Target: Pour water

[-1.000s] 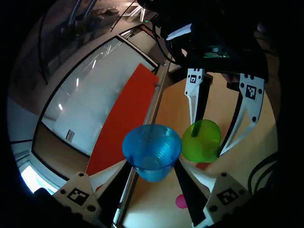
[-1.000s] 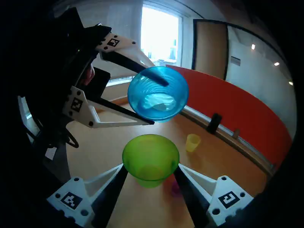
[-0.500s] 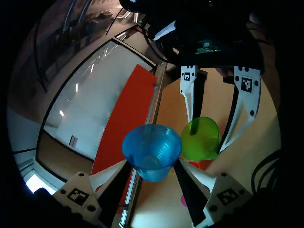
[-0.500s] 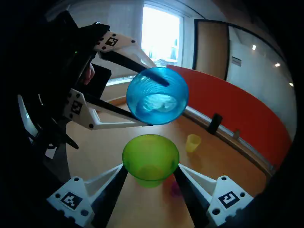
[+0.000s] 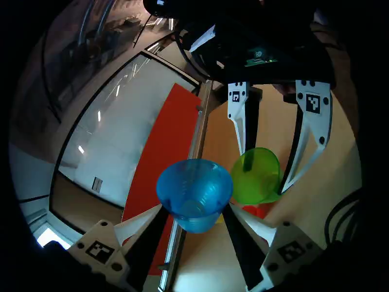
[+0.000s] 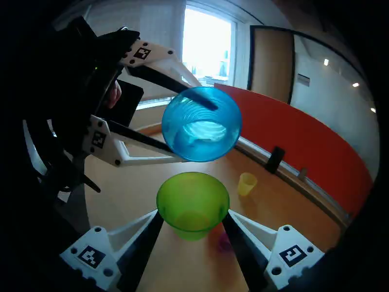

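Cups, three: one blue cup clamped in the left gripper and tilted. One green cup clamped upright in the right gripper, with the blue at its 12 o'clock. One yellow cup standing free on the table at the green's 2 o'clock. Grippers, two. Unclear: whether the blue cup's pale glint is water; a small pink item at the green's 5 o'clock, half hidden.

Light wooden surface. Small yellow cup stands upright on it, toward the far edge. Small pink item lies nearer, blurred. Dark upright object at the far edge.
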`<state>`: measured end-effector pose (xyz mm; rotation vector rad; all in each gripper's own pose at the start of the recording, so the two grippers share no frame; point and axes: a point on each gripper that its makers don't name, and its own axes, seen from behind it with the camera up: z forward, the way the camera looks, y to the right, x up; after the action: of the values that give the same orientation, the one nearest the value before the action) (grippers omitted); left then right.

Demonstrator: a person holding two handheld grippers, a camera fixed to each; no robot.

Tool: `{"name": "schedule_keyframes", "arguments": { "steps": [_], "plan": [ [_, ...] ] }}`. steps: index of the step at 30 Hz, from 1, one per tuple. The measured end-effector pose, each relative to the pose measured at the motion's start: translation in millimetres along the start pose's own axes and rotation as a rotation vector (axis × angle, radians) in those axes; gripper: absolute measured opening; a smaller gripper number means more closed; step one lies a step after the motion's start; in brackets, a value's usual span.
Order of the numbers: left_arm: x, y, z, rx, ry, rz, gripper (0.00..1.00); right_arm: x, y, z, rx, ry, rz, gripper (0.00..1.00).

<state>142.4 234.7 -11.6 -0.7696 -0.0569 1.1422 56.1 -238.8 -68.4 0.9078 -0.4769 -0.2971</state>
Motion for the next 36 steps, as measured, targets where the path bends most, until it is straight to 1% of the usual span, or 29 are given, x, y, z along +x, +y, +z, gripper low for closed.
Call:
{"name": "schedule_keyframes", "arguments": {
  "steps": [5,8,15,25,36],
  "plan": [
    [1.4,-1.1,-2.4,0.014,-0.003,0.034,0.78,-0.1,-0.2,-0.7,0.000,0.000,-0.003,0.88],
    [2.7,-0.3,-3.5,0.016,-0.003,0.045,0.78,0.1,-0.7,-0.9,0.000,0.001,-0.003,0.88],
    [5.7,-1.4,-5.5,0.024,0.002,0.048,0.78,1.0,-1.2,-1.5,-0.001,0.002,-0.008,0.87],
    [6.5,-1.1,-6.9,0.038,0.002,0.085,0.78,2.4,-3.2,-1.6,0.004,0.004,-0.014,0.88],
    [6.1,-2.3,-7.4,0.046,0.003,0.093,0.78,4.4,-6.4,-0.3,0.008,0.007,-0.015,0.88]
  ]
}}
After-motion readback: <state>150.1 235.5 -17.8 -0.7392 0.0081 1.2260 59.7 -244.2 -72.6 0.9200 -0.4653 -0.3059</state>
